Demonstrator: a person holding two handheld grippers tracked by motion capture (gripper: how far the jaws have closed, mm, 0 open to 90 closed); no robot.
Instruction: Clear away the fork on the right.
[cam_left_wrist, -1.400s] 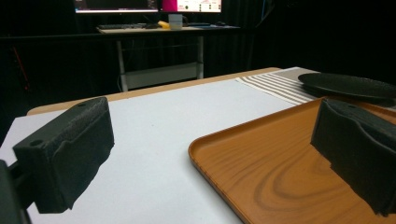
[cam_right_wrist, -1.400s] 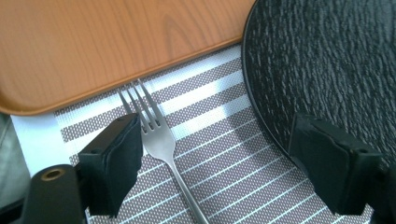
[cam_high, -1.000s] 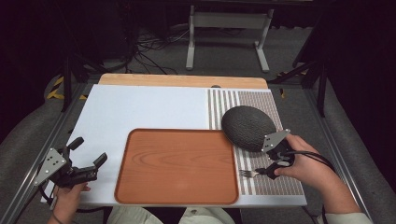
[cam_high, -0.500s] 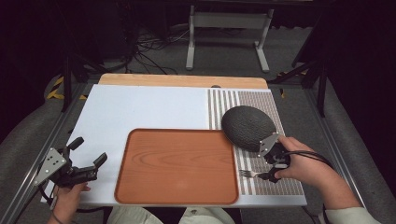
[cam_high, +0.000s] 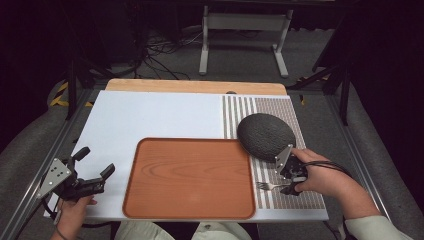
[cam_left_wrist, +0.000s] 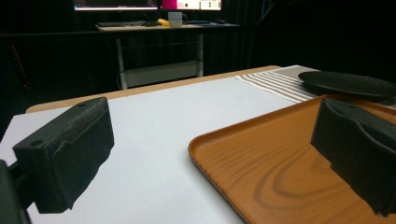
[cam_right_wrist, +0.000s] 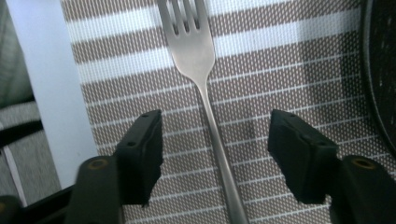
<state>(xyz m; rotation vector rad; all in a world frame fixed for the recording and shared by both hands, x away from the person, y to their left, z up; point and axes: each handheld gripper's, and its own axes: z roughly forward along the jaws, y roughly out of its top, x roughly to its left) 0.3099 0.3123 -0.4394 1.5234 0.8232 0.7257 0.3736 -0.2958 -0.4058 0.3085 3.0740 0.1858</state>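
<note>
1. Dark surroundings frame a desk (cam_high: 150, 120) covered by a white sheet; on it lie a wooden tray (cam_high: 190, 177), a striped placemat (cam_high: 280, 107) and a dark plate (cam_high: 265, 136).
2. On the placemat, just beside the tray's right edge and near the plate, lies the fork (cam_right_wrist: 205, 93). Its handle runs between the jaws of the right gripper (cam_right_wrist: 215, 154), tines pointing away.
3. The right gripper's jaws stand apart on either side of the handle, neither pad touching it. They have just been closing in on it.
4. The left gripper (cam_high: 92, 170) hovers at the desk's left edge beside the tray, jaws wide apart and empty.
5. Risk, slip: the handle is thin, flat and smooth; if the pads meet above it, they would likely close on nothing or skate the fork across the mat.
6. Risk, tilt: the grip falls on the handle, well away from the tines, so the heavier head could droop or swing on lifting.
7. Risk, contact: the plate's rim lies close on one side; a drifting jaw could nudge it.
8. Compared with the earlier high views, the right hand sits slightly lower over the fork; the left gripper, tray and plate are unchanged.
</note>
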